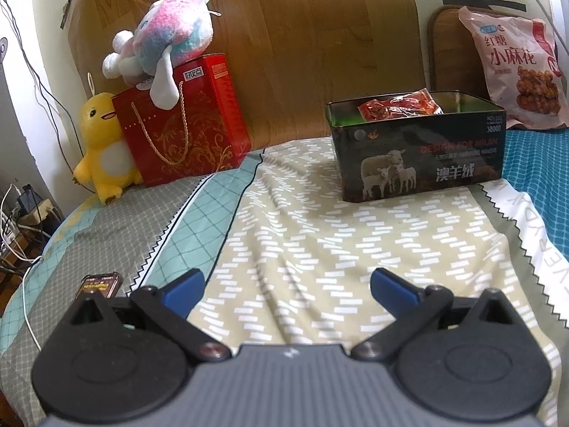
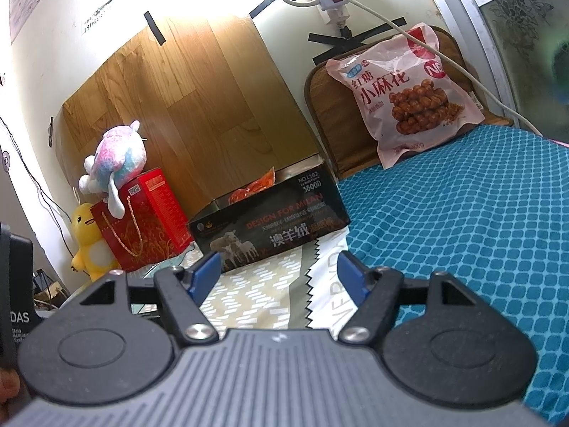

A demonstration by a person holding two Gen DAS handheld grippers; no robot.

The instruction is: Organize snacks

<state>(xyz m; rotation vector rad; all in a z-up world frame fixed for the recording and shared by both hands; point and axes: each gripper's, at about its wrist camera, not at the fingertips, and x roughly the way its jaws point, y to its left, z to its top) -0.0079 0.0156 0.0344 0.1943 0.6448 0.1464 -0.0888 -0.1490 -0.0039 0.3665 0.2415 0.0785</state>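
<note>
A bed covered in patchwork bedding (image 1: 291, 220), seen from two handheld tools. Toward the far side of the bed sits an open, lidless black tin (image 1: 419, 149), rectangular, printed with three pale sheep, red lettering reading "DESIGN FOR MILAN" and white Chinese characters. Inside it lies a red snack packet (image 1: 398, 105) of shiny, crinkled plastic, tilted so one end rises above the tin's rim. Behind and to the right of the tin, a large pink snack bag (image 2: 405, 92) leans upright against a brown cushion (image 2: 330, 114) at the head of the bed; it shows a picture of brown twisted fried dough and red Chinese characters. It stands on a teal cover (image 2: 462, 220) with a rounded-square pattern.

To the left, well apart from the tin, a red gift bag (image 1: 181, 124) with gold rope handles stands against a wood-patterned panel (image 1: 284, 35). A pastel plush toy (image 1: 160, 49) lies on top of it, and a yellow plush duck (image 1: 99, 142) sits beside it.

The left tool (image 1: 287, 286) hovers over the bedding, blue pads apart and nothing between them. The right tool (image 2: 276, 277) is likewise spread wide and empty, pointing toward the tin.
</note>
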